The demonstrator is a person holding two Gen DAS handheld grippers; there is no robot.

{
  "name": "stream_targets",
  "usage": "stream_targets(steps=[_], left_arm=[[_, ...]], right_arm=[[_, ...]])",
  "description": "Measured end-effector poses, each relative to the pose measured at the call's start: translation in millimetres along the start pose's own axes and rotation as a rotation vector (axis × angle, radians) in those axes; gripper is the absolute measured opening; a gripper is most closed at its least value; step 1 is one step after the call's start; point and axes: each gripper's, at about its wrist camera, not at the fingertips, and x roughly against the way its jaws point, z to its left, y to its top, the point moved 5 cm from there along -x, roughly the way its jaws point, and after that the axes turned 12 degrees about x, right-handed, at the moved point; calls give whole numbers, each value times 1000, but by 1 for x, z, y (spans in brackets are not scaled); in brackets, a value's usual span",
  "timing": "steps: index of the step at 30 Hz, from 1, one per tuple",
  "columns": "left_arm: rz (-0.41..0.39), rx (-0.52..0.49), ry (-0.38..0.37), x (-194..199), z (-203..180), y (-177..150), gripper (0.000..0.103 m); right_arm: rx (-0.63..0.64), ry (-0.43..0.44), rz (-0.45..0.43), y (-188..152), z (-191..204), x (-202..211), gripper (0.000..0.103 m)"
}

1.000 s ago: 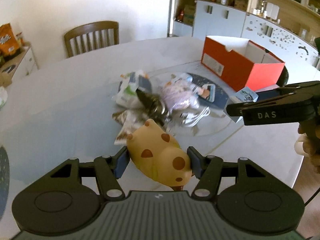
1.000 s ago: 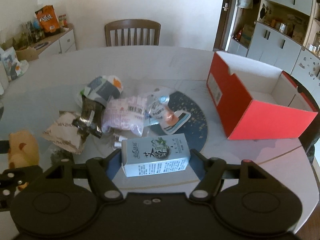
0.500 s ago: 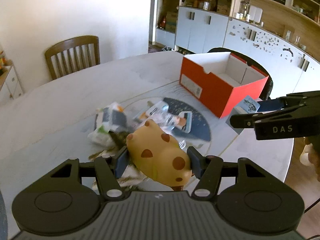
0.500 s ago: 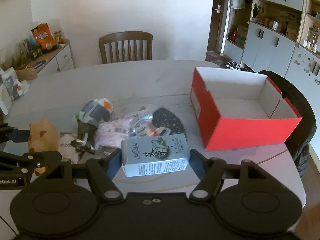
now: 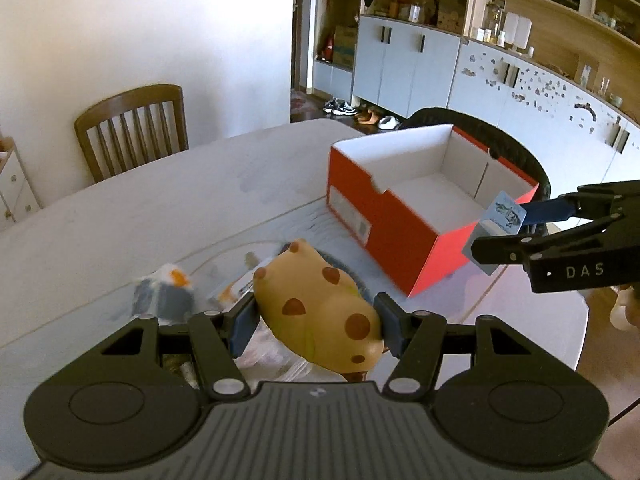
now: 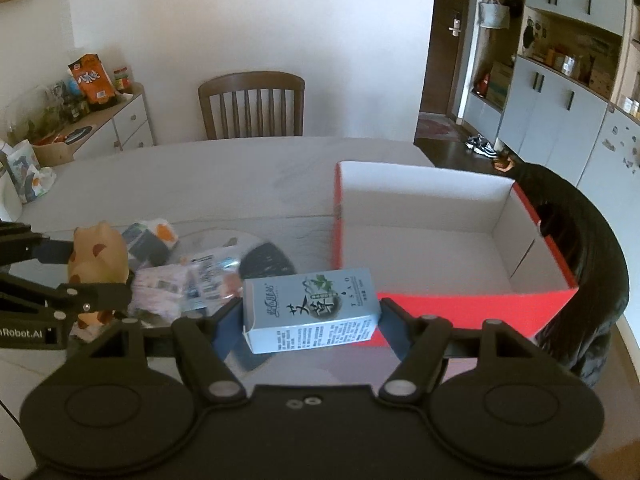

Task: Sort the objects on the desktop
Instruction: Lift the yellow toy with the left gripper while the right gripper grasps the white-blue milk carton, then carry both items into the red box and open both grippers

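My left gripper [image 5: 316, 316] is shut on a yellow spotted toy [image 5: 316, 308] and holds it above the table, left of the open red box [image 5: 420, 216]. The toy also shows in the right wrist view [image 6: 98, 256]. My right gripper [image 6: 310, 314] is shut on a pale blue carton [image 6: 310, 308] and holds it in the air just before the red box's [image 6: 452, 304] near wall. The carton shows in the left wrist view [image 5: 498, 224] at the box's right corner. The box's white inside looks empty.
A pile of snack packets [image 6: 180, 276] lies on a dark mat [image 6: 266, 258] on the round white table [image 6: 200, 176]. A wooden chair [image 6: 252, 104] stands at the far side. A black chair back [image 6: 588, 264] stands behind the box. Cabinets line the right wall.
Both grippers have risen and moved right toward the red box with their objects. The box now looks nearer in both views.
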Motion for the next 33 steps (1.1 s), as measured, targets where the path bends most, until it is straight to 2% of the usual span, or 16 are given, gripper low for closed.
stream_targets(steps=[8, 21, 28, 33], left_arm=[[-2, -28, -2, -31, -48, 28, 62], [7, -135, 9, -87, -115, 65, 62], [43, -196, 10, -126, -139, 77, 63], [108, -229, -15, -158, -147, 83, 63]], right_arm=[[9, 20, -14, 5, -53, -13, 71], [-10, 7, -5, 2, -126, -42, 71], [-7, 8, 13, -6, -152, -57, 71], [12, 11, 35, -12, -162, -72, 71]])
